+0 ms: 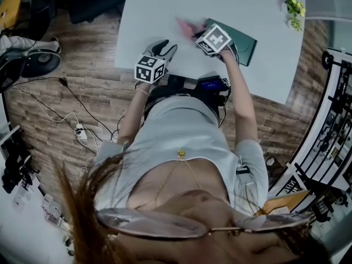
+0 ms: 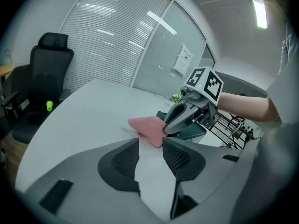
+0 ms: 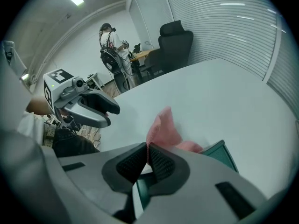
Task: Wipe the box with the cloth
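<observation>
So my right gripper (image 3: 147,162) has its jaws pinched tight on the pink cloth (image 3: 163,129). One corner of it sticks up past the tips and the rest bunches against the near end of the box (image 3: 219,153). The box is a flat dark green thing lying on the white surface (image 1: 220,4). From the head view the cloth (image 1: 186,25) sits right at the box's (image 1: 245,43) far left end, partly on the surface and touching the box edge, with my right gripper (image 1: 199,34) over that end.

My left gripper (image 2: 150,155) is just hanging out. Its jaws are apart with only bare surface showing between them, and it's aimed at the cloth (image 2: 145,126) from close by, not touching it. From there I can see the right gripper (image 2: 170,125) clamped on the cloth's edge, with the box (image 2: 191,132) behind it.

In the head view the left gripper (image 1: 165,47) is near the surface's front edge, left of the box. There's a little plant (image 1: 294,7) way off at the far right corner and a black office chair (image 2: 49,73) past the surface.
</observation>
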A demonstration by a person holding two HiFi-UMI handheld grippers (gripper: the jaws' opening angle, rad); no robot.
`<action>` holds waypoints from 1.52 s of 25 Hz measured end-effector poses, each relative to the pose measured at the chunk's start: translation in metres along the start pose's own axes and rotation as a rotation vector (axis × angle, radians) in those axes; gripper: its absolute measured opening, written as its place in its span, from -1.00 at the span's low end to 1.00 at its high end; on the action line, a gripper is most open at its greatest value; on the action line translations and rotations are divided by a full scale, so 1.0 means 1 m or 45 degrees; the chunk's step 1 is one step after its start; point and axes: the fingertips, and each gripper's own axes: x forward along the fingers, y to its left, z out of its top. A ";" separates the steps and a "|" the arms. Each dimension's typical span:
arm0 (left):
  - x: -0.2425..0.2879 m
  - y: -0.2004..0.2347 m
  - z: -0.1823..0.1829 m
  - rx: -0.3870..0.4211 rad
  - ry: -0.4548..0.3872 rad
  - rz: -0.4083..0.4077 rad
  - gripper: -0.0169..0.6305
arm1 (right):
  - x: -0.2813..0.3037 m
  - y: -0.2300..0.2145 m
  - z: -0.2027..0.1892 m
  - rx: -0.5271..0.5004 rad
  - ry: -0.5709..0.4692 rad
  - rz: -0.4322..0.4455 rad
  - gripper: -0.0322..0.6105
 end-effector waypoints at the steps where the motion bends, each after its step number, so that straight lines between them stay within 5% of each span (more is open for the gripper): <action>1: 0.000 0.000 0.000 0.001 -0.001 -0.002 -0.42 | 0.000 0.003 0.000 0.004 -0.011 0.001 -0.82; 12: 0.004 -0.008 -0.001 0.027 0.012 -0.041 -0.42 | -0.001 0.039 -0.015 0.031 -0.165 0.077 -0.82; 38: 0.042 -0.051 0.010 0.175 0.102 -0.196 -0.43 | -0.041 0.015 -0.104 0.149 -0.208 -0.155 -0.82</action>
